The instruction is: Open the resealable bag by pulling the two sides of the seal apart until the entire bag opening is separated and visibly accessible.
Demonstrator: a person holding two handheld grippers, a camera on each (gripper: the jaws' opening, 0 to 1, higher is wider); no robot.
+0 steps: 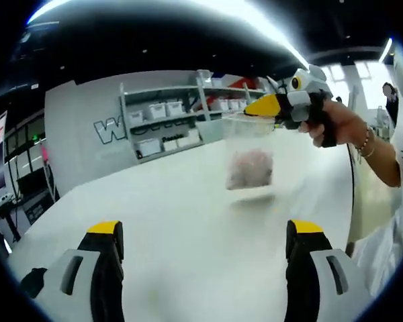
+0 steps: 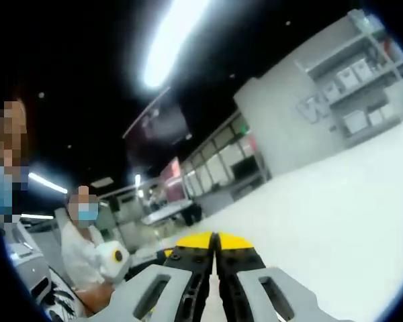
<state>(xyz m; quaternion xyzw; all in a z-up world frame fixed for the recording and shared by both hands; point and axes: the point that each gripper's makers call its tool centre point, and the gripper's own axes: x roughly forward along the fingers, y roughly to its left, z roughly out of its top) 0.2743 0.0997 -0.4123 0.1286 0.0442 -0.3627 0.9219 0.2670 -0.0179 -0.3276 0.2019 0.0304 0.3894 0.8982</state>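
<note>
A clear resealable bag (image 1: 250,157) with a pinkish lump inside hangs above the white table (image 1: 154,215) in the left gripper view. My right gripper (image 1: 262,106) comes in from the right and is shut on the bag's top edge, with a hand (image 1: 336,124) on its handle. At the bottom of that view my left gripper (image 1: 205,228) stands open, well short of the bag, with nothing between its jaws. In the right gripper view the right gripper (image 2: 215,238) has its yellow tips pressed together. The bag itself is hidden there.
Grey shelves (image 1: 168,121) with white bins stand behind the table's far edge, beside a grey wall panel. The table top (image 2: 336,201) stretches wide and bare under the bag. A person (image 2: 80,235) in a white top is at the lower left of the right gripper view.
</note>
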